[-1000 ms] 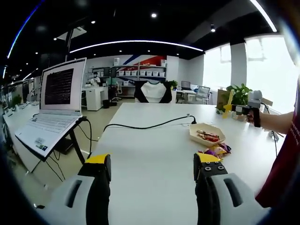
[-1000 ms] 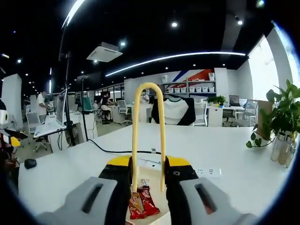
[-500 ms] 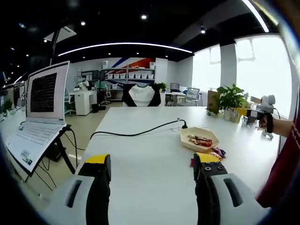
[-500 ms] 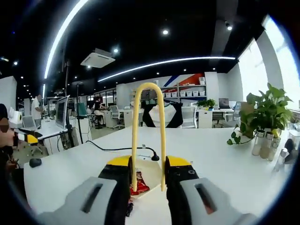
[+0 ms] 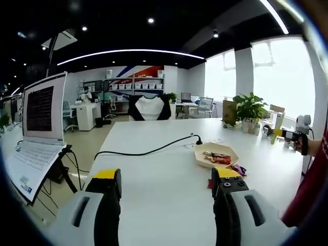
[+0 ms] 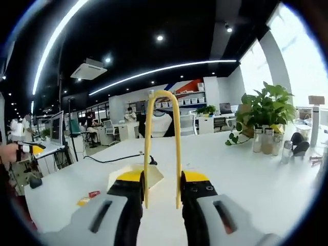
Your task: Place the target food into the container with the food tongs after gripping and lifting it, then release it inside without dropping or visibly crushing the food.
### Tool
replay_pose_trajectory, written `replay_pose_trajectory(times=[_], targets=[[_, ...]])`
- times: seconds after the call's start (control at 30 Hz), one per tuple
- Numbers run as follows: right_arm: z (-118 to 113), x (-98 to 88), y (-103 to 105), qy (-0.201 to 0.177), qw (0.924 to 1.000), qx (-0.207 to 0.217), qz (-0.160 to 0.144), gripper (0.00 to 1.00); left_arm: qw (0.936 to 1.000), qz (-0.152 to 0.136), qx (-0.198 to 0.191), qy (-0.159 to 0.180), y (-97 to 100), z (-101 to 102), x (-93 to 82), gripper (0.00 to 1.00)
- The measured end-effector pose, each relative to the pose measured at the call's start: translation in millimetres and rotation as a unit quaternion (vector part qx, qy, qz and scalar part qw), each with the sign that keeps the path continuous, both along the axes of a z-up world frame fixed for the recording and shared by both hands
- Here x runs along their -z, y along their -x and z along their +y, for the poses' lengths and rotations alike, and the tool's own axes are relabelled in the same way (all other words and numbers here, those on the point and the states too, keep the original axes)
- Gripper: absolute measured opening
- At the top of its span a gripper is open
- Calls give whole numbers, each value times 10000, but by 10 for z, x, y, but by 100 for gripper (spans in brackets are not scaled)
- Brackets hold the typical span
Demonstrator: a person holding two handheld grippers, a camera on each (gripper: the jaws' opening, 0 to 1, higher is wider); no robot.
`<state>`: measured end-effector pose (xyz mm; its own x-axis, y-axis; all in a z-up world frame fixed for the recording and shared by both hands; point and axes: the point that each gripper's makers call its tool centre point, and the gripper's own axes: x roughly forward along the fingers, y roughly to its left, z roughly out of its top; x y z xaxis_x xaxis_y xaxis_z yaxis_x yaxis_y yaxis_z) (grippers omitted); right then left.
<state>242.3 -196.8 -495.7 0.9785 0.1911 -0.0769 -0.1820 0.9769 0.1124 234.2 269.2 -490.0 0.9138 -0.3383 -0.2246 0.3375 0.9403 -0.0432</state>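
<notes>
Sitting in the beige container (image 5: 217, 154) on the white table (image 5: 154, 169), red-wrapped snacks (image 5: 216, 157); more wrappers (image 5: 239, 168) just beside it. Right gripper (image 6: 162, 193) clamped on yellow tongs (image 6: 162, 143), tips hidden. Left gripper (image 5: 167, 187) wide apart, holding nothing

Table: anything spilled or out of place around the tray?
Mildly. A few snack packs lie loose on the table beside the tray rather than in it; others sit inside. The right claw grips the yellow tongs, which hold nothing.
</notes>
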Motion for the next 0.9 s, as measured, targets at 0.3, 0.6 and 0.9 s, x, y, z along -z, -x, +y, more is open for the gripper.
replay_pose_trajectory(times=[0.3,0.6,0.9], targets=[[214,-179,-149,-184,9993,-285,-154,25,9999,-12,-161,-40,96,160,10,76],[1243,122,-282,-929,9863,-1299,417,24,9988,19,-499,-8,287,393,55,76],[2331,586,-373,-628,9718,-2032,1016,25,9957,127,-914,-88,579,682,113,76]])
